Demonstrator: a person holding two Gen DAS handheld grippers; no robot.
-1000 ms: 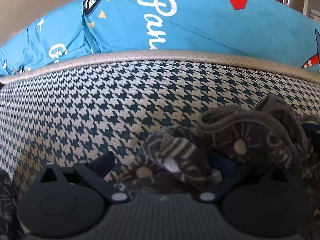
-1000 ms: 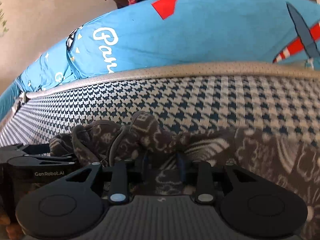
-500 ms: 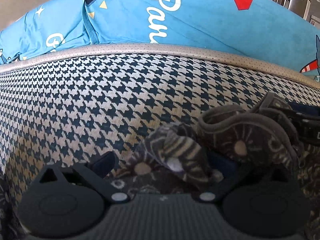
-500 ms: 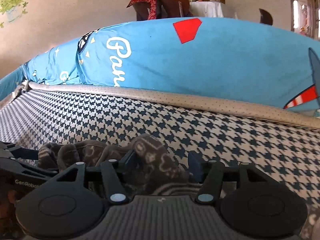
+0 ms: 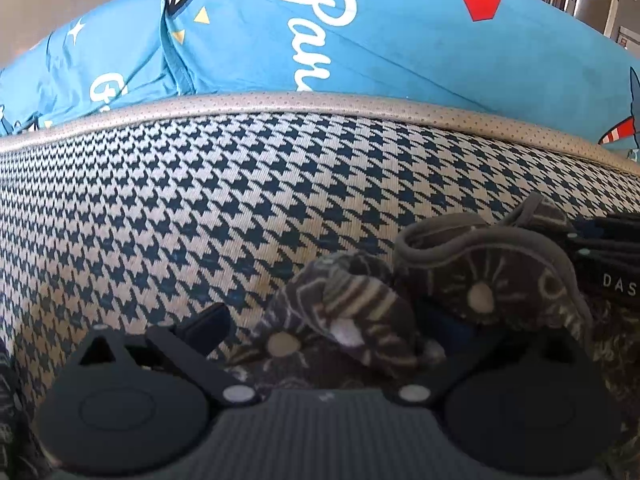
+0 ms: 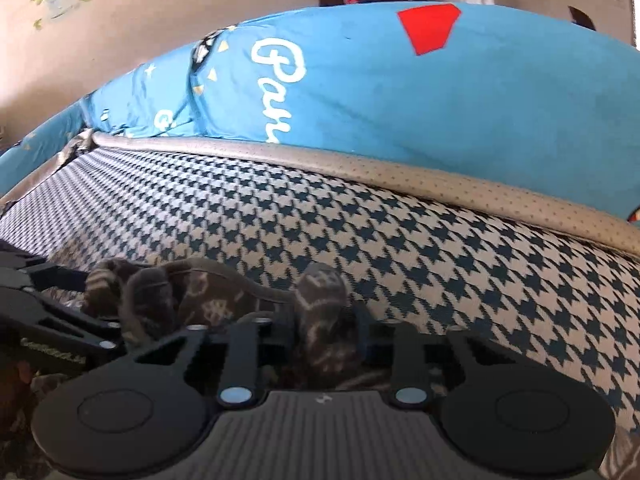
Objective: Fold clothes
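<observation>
A dark brown patterned garment [image 5: 480, 272] lies bunched on the houndstooth seat [image 5: 200, 200]. My left gripper [image 5: 328, 324] stands wide open, with a fold of the garment lying between its jaws. Its left fingertip [image 5: 208, 324] is clear of the cloth and its right finger is hidden behind it. In the right wrist view my right gripper [image 6: 324, 320] is closing its jaws and pinches a raised fold of the garment [image 6: 320, 292]. More of the garment [image 6: 192, 296] trails to the left, toward the left gripper's body [image 6: 44, 308]. The right gripper's body [image 5: 604, 248] shows at the left wrist view's right edge.
A big blue printed cushion [image 5: 380, 40] rises behind the seat, past a beige perforated trim [image 5: 320, 100]. The same cushion [image 6: 400, 92] and trim [image 6: 400, 168] fill the back of the right wrist view. Bare houndstooth fabric [image 6: 460, 248] lies to the right.
My right gripper opened, shifted along the garment and rolled, and has now closed on a raised fold. The left gripper and the cloth between its jaws have stayed put.
</observation>
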